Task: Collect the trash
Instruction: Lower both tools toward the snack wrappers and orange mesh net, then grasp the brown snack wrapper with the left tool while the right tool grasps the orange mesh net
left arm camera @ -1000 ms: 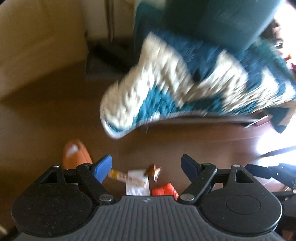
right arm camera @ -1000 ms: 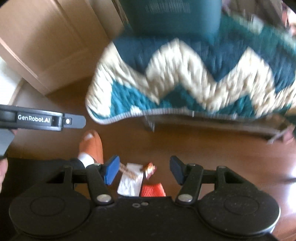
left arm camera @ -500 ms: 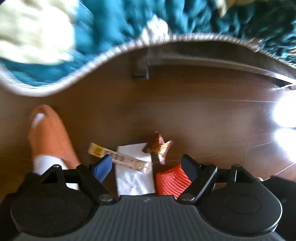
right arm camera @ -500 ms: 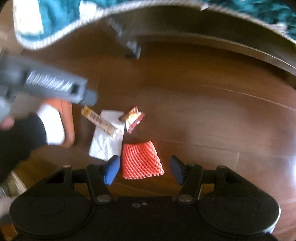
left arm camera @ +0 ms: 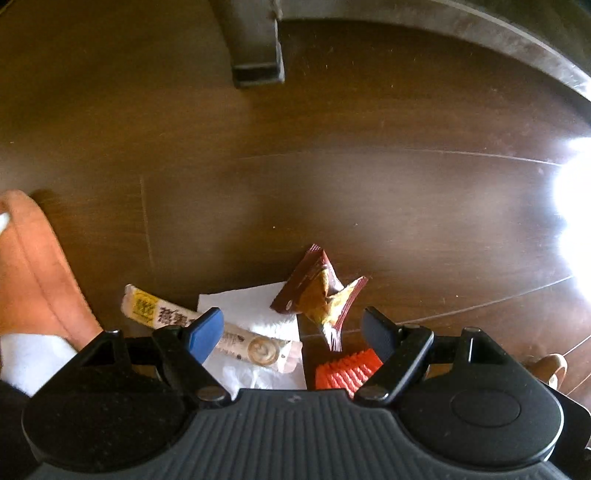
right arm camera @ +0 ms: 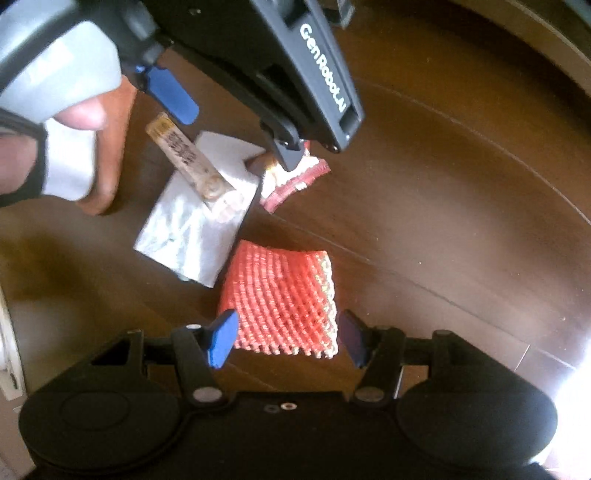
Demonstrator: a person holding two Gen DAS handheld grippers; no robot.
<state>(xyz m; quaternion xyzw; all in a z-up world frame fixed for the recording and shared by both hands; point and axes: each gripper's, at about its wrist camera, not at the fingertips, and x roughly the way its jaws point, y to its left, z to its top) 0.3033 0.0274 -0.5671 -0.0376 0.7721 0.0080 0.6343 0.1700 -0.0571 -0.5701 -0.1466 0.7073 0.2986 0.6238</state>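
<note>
Trash lies on the dark wood floor: a white napkin (left arm camera: 255, 314) (right arm camera: 199, 221), a long beige snack wrapper (left arm camera: 236, 334) (right arm camera: 192, 162) across it, a crumpled brown-and-yellow candy wrapper (left arm camera: 317, 291) (right arm camera: 295, 181), and an orange foam net (right arm camera: 284, 299) (left arm camera: 347, 373). My left gripper (left arm camera: 295, 328) is open just above the napkin and wrappers; it also shows in the right wrist view (right arm camera: 229, 125). My right gripper (right arm camera: 284, 336) is open, its jaws on either side of the net's near edge.
A foot in an orange slipper (left arm camera: 37, 266) (right arm camera: 107, 147) with a white sock stands left of the trash. A furniture leg (left arm camera: 255, 40) and a low frame edge (left arm camera: 480, 33) lie beyond. Sun glare (left arm camera: 576, 206) marks the floor at right.
Both grippers have dropped from facing the blanket-covered sofa down close over the trash on the floor. The left one has come in over the wrappers, the right one over the net.
</note>
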